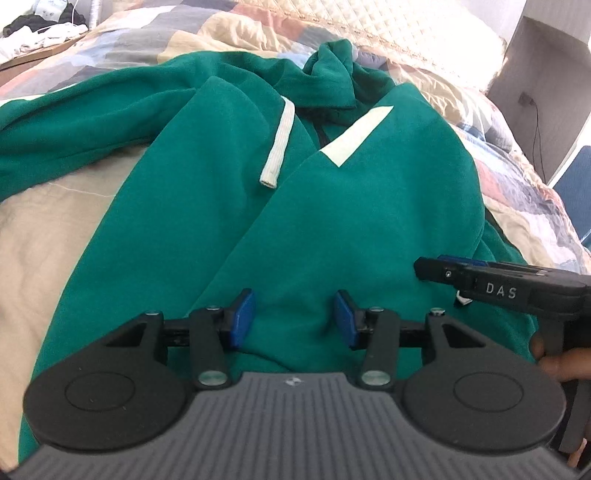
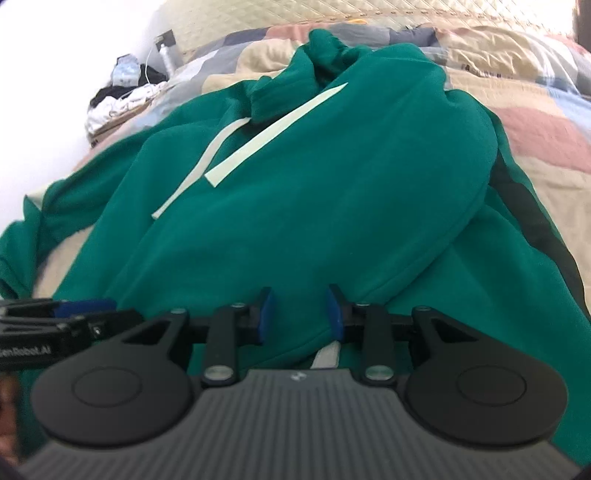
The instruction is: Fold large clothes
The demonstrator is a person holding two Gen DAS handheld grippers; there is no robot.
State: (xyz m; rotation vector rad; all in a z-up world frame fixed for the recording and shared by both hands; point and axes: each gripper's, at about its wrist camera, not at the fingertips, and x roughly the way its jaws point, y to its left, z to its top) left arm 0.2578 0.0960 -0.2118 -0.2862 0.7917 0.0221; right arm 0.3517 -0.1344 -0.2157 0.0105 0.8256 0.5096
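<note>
A large green hoodie [image 1: 332, 206] with white drawstrings [image 1: 277, 144] lies spread on the bed, hood end far from me, one sleeve trailing to the left. It fills the right wrist view too [image 2: 332, 192]. My left gripper [image 1: 293, 319] is open, its blue pads low over the near hem. My right gripper [image 2: 297, 314] is open over the hem, a white cord [image 2: 327, 356] under it. The right gripper shows from the side in the left wrist view [image 1: 432, 267], just right of the left one. The left gripper shows at the left edge of the right wrist view [image 2: 85, 306].
A patchwork quilt [image 1: 524, 192] covers the bed. A beige sheet [image 1: 44, 229] lies to the left. A heap of dark and white clothes [image 2: 122, 96] sits at the far left. A quilted headboard [image 1: 406, 26] stands behind. A wall socket with a cable [image 1: 526, 99] is at the right.
</note>
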